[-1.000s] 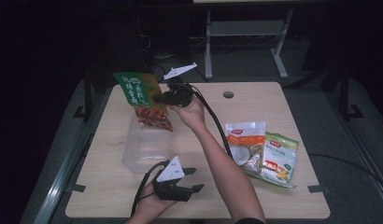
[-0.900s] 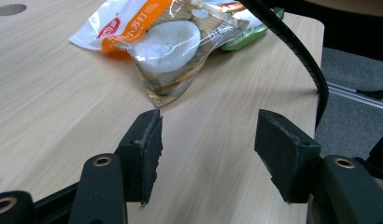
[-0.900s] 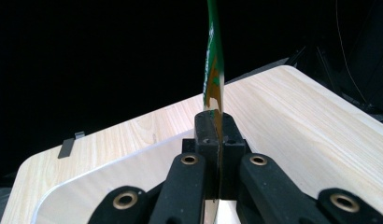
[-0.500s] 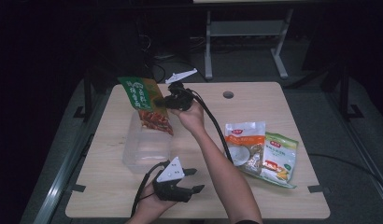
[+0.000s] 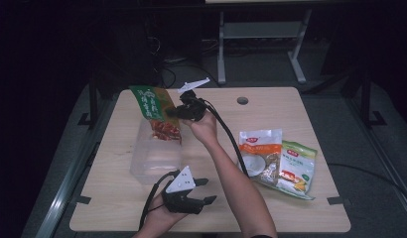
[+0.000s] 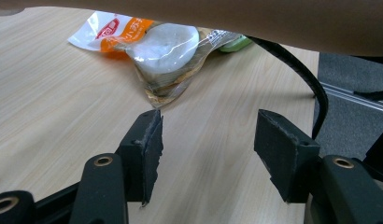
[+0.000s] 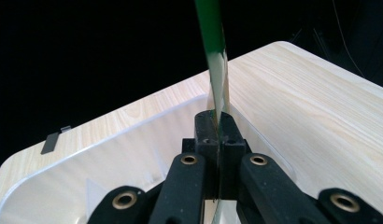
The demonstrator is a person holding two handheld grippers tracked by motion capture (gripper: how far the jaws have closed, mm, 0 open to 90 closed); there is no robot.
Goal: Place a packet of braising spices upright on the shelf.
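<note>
My right gripper is shut on the edge of a green and red snack bag, which hangs over the far end of a clear plastic bin. In the right gripper view the bag stands edge-on, pinched between the jaws, with the bin's rim below. My left gripper rests open near the table's front edge, its jaws apart with bare wood between them. The right forearm crosses above it.
An orange and white food packet and a green packet lie on the right of the wooden table. The orange packet lies ahead of the left jaws. A black cable trails past. A round hole sits near the far edge.
The right gripper has sunk a little with the snack bag, bringing the bag's lower end down toward the bin. The left gripper has stayed where it was.
</note>
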